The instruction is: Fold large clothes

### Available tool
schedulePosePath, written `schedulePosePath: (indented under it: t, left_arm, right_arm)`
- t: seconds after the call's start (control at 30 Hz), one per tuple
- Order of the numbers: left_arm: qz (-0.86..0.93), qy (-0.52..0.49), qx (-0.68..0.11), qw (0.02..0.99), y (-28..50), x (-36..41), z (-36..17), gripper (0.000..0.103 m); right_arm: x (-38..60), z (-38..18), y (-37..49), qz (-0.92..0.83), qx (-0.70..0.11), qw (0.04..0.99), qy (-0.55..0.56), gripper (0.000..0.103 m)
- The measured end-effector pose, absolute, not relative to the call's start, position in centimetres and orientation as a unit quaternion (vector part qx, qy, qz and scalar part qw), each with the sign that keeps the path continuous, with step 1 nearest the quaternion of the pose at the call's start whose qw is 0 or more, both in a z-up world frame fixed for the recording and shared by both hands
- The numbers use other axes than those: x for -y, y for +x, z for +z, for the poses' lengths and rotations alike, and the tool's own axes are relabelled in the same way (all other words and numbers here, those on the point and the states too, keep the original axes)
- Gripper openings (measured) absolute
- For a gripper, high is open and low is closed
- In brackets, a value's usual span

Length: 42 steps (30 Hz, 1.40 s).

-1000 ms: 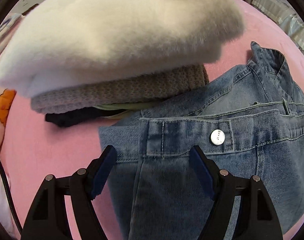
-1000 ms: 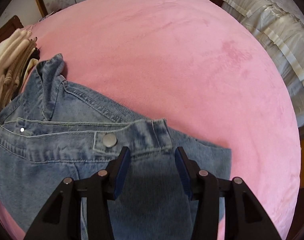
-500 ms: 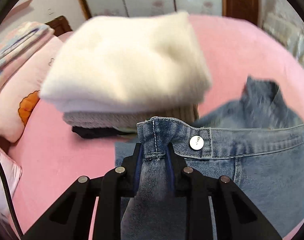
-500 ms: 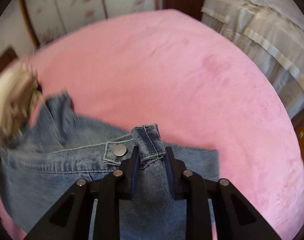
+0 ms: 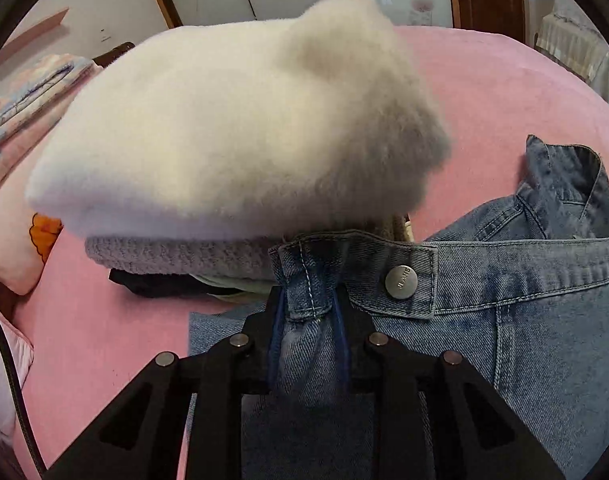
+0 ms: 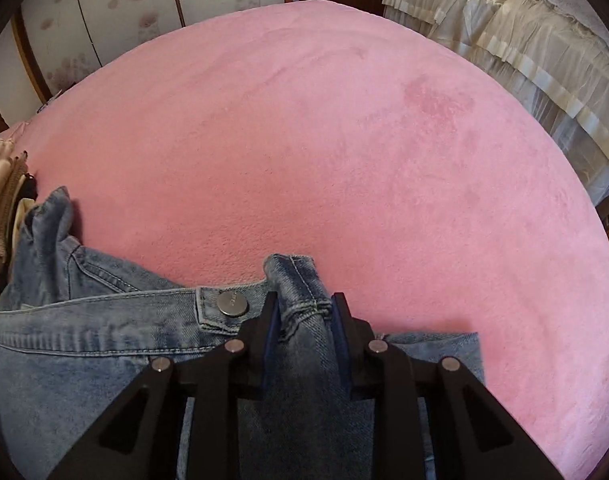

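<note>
Left wrist view: my left gripper (image 5: 307,300) is clamped on a bunched end of the waistband of the jeans (image 5: 524,304), its blue-padded fingers (image 5: 275,320) pressing the denim from both sides. A metal button (image 5: 401,282) sits on the waistband just beside the pinched fold, to its right. The jeans lie on the pink blanket (image 5: 504,92), and the raised waistband runs off toward the right edge of the view. Directly behind the grip stands a stack of folded clothes (image 5: 176,256), topped by a fluffy white garment (image 5: 232,136), with a grey knit beneath it and a dark item at the bottom. A pink pillow (image 5: 12,248) with an orange print lies at far left.

Right wrist view: my right gripper (image 6: 304,312) is likewise closed on the other bunched end of the jeans (image 6: 84,336) waistband, with a second metal button (image 6: 233,304) just left of the grip. The pink blanket (image 6: 344,140) stretches beyond; the stack of folded clothes (image 6: 0,200) shows at the left edge, and cream ruffled bedding (image 6: 524,40) at upper right.
</note>
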<state>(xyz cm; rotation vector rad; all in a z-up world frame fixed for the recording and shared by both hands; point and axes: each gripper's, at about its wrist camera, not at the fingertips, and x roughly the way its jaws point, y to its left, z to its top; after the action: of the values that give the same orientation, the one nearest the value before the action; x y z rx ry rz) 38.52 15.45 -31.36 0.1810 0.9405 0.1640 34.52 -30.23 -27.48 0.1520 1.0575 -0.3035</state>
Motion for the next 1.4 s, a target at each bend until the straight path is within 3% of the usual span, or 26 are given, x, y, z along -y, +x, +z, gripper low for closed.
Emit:
schedulePosePath:
  t: [0.13,0.23,0.3,0.43,0.6,0.9,1.03,1.23,1.3,1.4]
  left_arm:
    - [0.074,0.077,-0.447,0.888,38.2,-16.1,-31.2,0.03]
    - [0.079,0.078,-0.453,0.885,37.6,-16.9,-30.4,0.05]
    - [0.074,0.076,-0.464,0.88,37.2,-17.4,-29.8,0.071]
    - [0.07,0.083,-0.451,0.886,34.6,-17.0,-27.1,0.071]
    - [0.036,0.003,-0.456,0.889,28.9,-14.6,-24.3,0.071]
    - [0.03,-0.024,-0.51,0.859,23.2,-9.3,-28.6,0.071]
    - [0.044,0.006,-0.525,0.85,22.1,-9.4,-31.3,0.072]
    - [0.102,-0.004,-0.513,0.852,22.1,-14.8,-32.2,0.09]
    - [0.131,-0.002,-0.508,0.851,22.4,-16.9,-32.5,0.091]
    - [0.138,0.004,-0.509,0.85,22.6,-18.7,-32.9,0.092]
  right_arm:
    - [30.0,-26.7,34.3,-0.137,-0.504,0.85,0.062,0.03]
    - [29.6,-25.2,33.6,-0.138,-0.505,0.85,0.053,0.033]
    - [28.7,-23.6,32.9,-0.139,-0.494,0.858,0.037,0.033]
    - [25.4,-20.1,29.8,-0.121,-0.458,0.881,0.012,0.033]
    - [18.0,-19.3,24.5,-0.017,-0.465,0.883,0.055,0.033]
    - [8.6,-24.3,18.6,0.081,-0.498,0.863,0.029,0.034]
    - [11.7,-26.0,17.9,0.049,-0.502,0.864,0.015,0.03]
    - [22.1,-25.8,16.5,-0.091,-0.495,0.864,-0.012,0.03]
    - [26.0,-25.6,15.9,-0.136,-0.492,0.86,-0.001,0.03]
    - [29.5,-25.7,15.6,-0.152,-0.491,0.857,0.017,0.019]
